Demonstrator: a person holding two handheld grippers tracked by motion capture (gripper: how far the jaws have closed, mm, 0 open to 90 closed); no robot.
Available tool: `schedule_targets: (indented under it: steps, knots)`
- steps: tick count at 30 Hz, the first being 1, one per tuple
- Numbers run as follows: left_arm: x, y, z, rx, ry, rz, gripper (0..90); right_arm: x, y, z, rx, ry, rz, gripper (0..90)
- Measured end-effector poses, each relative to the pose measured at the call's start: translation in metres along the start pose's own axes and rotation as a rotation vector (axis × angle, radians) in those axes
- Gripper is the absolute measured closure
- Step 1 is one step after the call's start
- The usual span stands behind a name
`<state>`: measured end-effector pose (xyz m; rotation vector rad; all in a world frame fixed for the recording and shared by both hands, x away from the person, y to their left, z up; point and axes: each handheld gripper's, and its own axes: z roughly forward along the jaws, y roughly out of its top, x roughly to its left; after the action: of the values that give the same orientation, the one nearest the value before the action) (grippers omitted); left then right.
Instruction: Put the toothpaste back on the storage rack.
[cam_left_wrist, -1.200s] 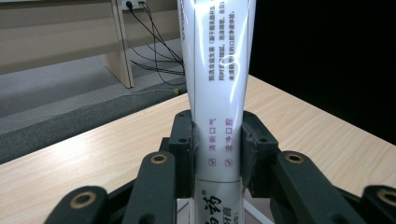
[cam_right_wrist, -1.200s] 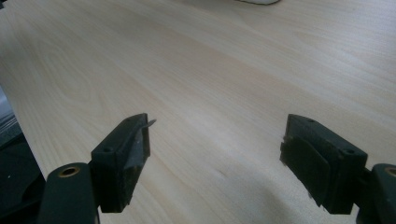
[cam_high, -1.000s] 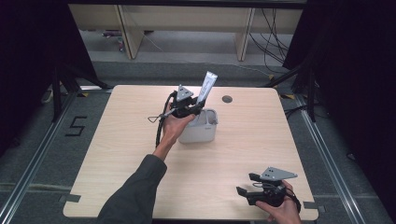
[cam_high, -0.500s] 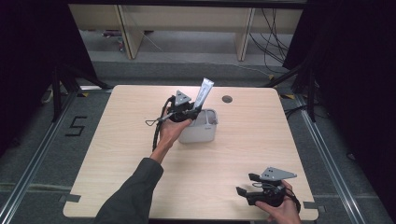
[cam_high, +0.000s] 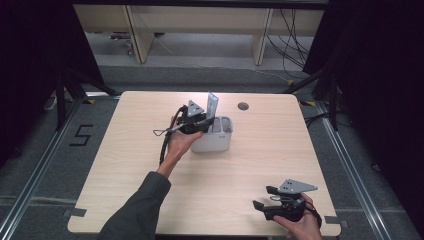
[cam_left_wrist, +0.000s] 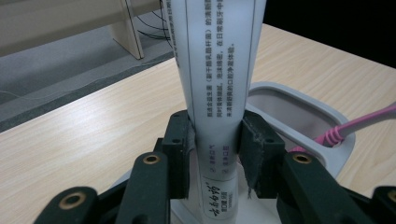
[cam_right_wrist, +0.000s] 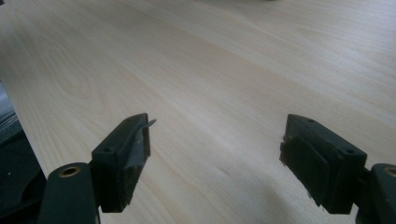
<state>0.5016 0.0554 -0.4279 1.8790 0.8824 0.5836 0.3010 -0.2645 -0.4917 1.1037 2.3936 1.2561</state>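
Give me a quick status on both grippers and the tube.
Left gripper jaws just easing open, white tube upright between them over grey holder. Right gripper open, idle. Pink toothbrush alongside.

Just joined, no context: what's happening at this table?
A person works with a tool in each hand. The left tool has a white tube between its jaws, standing nearly upright in a white two-compartment holder mid-table. Its jaws have just been opening a little, though the pads look still against the tube. A pink toothbrush lies in the holder's other compartment. The right tool rests open near the table's front right corner, holding nothing.
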Motion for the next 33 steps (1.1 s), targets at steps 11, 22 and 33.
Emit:
schedule_targets:
  steps: [11,22,33]
  knots:
    - [-0.003,0.021,-0.025,-0.101,0.017,-0.018,54.5,0.001,0.000,0.001,0.002,0.006,0.004,24.4]
    - [0.002,0.020,-0.033,-0.072,0.018,-0.037,47.7,0.001,0.000,0.001,0.006,0.006,0.011,24.4]
    - [0.005,0.019,-0.038,-0.046,0.019,-0.061,37.3,0.001,0.000,0.001,0.003,0.004,0.014,24.3]
